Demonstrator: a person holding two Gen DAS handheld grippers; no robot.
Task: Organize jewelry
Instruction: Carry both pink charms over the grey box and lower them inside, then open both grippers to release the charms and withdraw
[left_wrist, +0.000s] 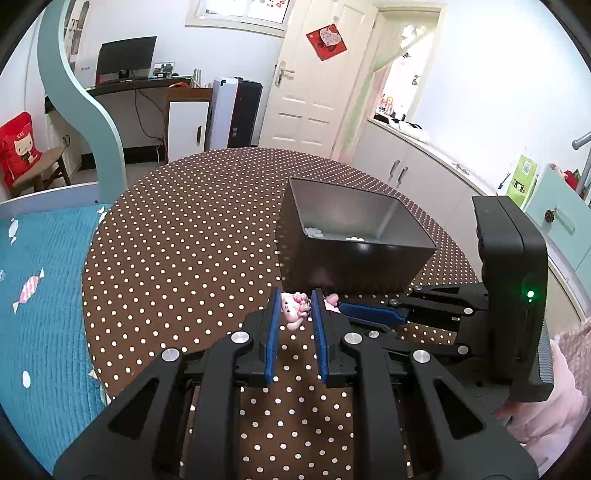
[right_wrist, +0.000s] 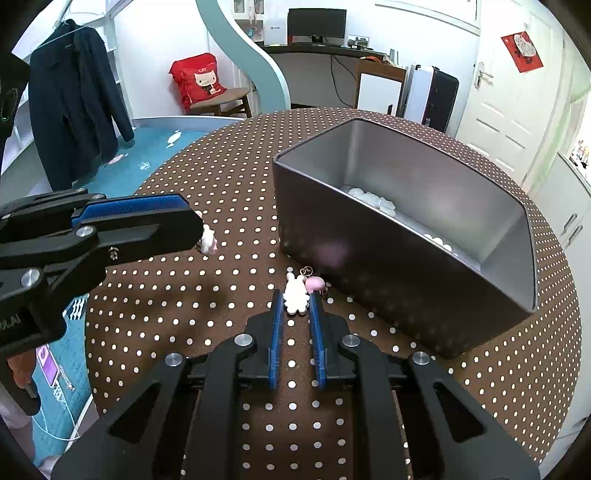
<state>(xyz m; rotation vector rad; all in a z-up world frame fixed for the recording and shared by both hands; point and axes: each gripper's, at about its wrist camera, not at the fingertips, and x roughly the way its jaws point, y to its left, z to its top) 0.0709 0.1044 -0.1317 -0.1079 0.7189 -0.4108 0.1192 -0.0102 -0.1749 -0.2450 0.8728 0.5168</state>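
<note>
Nearest in my left wrist view, my left gripper (left_wrist: 294, 302) has its blue fingers (left_wrist: 270, 332) set narrow around a pink charm (left_wrist: 294, 309), which sits between the tips; I cannot tell whether the pads actually press it or whether it is off the counter (left_wrist: 184, 258). From the right wrist view that charm (right_wrist: 208, 239) pokes out past the left fingertips, left of the tin.

My right gripper (right_wrist: 296, 301) likewise has its fingers (right_wrist: 277, 332) narrow on either side of a white bunny charm (right_wrist: 295, 297) lying on the dotted counter (right_wrist: 184, 295). Whether they grip it, I cannot tell. A pink round charm (right_wrist: 315, 283) touches the bunny just beyond, on its right.

Farther on stands the open metal tin (right_wrist: 406, 266), with small pale pieces (right_wrist: 373, 199) on its floor.
</note>
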